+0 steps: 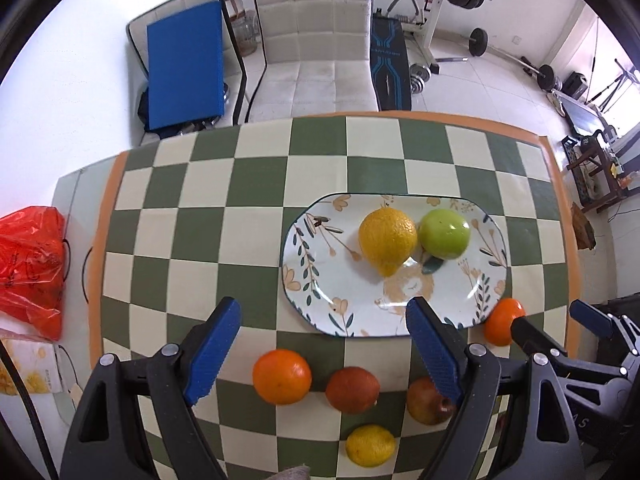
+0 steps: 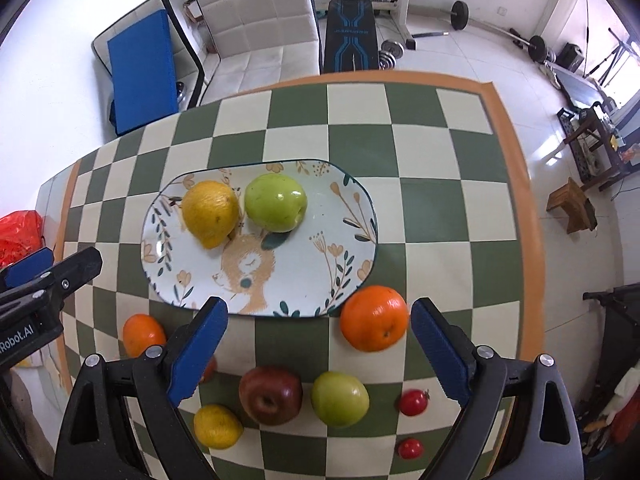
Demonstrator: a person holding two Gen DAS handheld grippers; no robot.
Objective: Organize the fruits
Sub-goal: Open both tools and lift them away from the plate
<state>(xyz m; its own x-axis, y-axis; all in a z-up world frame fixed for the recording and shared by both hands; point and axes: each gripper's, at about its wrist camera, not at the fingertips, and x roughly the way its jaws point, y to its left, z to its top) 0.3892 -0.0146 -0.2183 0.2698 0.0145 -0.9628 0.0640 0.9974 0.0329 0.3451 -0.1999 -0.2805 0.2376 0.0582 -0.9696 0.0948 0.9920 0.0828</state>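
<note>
A floral oval plate (image 1: 328, 280) (image 2: 304, 272) on the checkered table holds a big lemon (image 1: 387, 240) (image 2: 210, 212) and a green apple (image 1: 444, 233) (image 2: 276, 202), touching each other. My left gripper (image 1: 326, 344) hangs open and empty above loose fruit: an orange (image 1: 282, 377), a dark red-orange fruit (image 1: 352, 389), a red apple (image 1: 426, 400) and a small lemon (image 1: 370, 445). The right gripper (image 2: 320, 336) is open too, with nothing held. Near it lie an orange (image 2: 374, 323), a red apple (image 2: 271, 395), a second green apple (image 2: 340, 399) and two cherry tomatoes (image 2: 413, 402).
A red plastic bag (image 1: 30, 268) lies off the table's left end. Behind the table are a white padded chair (image 1: 316, 40), a blue pad (image 1: 184, 68) and gym weights. A wooden stool (image 2: 572, 210) stands on the floor at the right. An orange border (image 2: 516, 184) edges the tablecloth.
</note>
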